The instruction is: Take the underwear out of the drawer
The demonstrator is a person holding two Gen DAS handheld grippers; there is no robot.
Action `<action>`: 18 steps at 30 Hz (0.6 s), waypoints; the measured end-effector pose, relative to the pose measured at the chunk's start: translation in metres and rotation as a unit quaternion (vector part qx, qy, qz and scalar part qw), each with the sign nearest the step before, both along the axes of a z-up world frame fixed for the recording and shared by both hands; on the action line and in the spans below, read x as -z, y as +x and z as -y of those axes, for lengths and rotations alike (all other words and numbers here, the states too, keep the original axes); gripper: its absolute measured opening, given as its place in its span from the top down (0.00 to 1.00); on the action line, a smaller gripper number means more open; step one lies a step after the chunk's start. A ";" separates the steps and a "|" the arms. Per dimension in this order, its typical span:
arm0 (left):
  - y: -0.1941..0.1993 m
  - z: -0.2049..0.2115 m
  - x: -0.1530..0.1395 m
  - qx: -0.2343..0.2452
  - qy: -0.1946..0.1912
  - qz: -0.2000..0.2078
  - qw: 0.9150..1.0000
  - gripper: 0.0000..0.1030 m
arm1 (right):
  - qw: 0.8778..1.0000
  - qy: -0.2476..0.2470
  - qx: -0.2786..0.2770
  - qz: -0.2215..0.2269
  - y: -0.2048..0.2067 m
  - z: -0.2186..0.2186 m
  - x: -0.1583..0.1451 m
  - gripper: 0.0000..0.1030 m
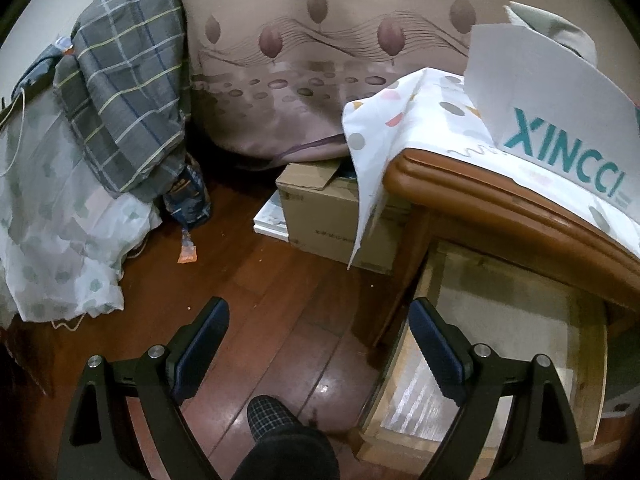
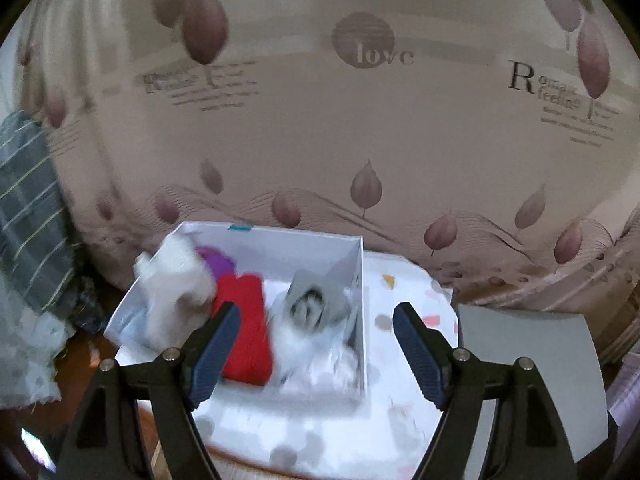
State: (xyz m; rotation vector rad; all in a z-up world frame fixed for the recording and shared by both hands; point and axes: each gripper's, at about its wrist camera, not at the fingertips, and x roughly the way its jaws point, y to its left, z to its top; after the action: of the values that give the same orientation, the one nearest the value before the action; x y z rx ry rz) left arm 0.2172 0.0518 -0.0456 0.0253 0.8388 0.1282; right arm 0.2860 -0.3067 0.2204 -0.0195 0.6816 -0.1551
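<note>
The left gripper [image 1: 320, 344] sits nearest the lens, its fingers [image 1: 434, 344] spread wide with nothing between them, hanging over the dark wooden floor [image 1: 280, 280] with a plaid slipper [image 1: 268, 416] showing at six o'clock. At four o'clock from it the drawer [image 1: 500, 320] of the wooden nightstand [image 1: 500, 208] stands pulled out, and the part in view shows only a pale liner, no garments. A judgement from that: the drawer looks emptied, at least where the lens reaches.

The right gripper [image 2: 316, 344] also has its fingers [image 2: 416, 344] standing wide apart and holds nothing. Just beyond them, at twelve o'clock, a white box [image 2: 280, 240] rests on the spotted cloth [image 2: 400, 300] covering the nightstand top. Inside lie the underwear pieces: a white piece [image 2: 176, 280] at ten o'clock, a red piece [image 2: 244, 328] in the middle, a grey piece [image 2: 320, 292] at one o'clock, and a purple piece [image 2: 218, 260] behind. The view is blurred, so their exact shapes cannot be told.

The transfer seems largely finished; what remains is probably a check of the drawer's hidden corners and perhaps pushing it closed.
</note>
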 end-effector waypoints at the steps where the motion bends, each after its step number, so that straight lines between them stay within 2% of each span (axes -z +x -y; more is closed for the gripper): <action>1: -0.001 0.003 0.000 0.006 0.006 0.001 1.000 0.13 | 1.000 -0.006 -0.003 0.000 -0.017 -0.004 0.002 0.22; 4: -0.005 0.016 0.000 0.036 0.014 0.002 0.999 0.13 | 1.000 -0.022 -0.018 -0.002 -0.059 -0.016 0.018 0.22; 8: -0.011 0.032 0.001 0.071 0.014 -0.007 0.997 0.13 | 0.999 -0.042 -0.023 -0.010 -0.114 -0.033 0.058 0.22; 12: -0.017 0.041 -0.004 0.081 -0.004 -0.017 0.997 0.13 | 0.999 -0.004 -0.008 -0.033 -0.151 -0.041 0.105 0.22; 18: -0.040 0.054 -0.017 0.080 -0.021 -0.027 0.996 0.13 | 0.997 0.035 0.033 -0.065 -0.175 -0.042 0.159 0.22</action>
State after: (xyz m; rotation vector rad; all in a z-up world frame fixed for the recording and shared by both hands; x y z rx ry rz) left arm 0.1775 -0.0023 -0.0285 0.0563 0.8889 -0.0420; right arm 0.1107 -0.2642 0.0617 0.0603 0.8180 -0.1943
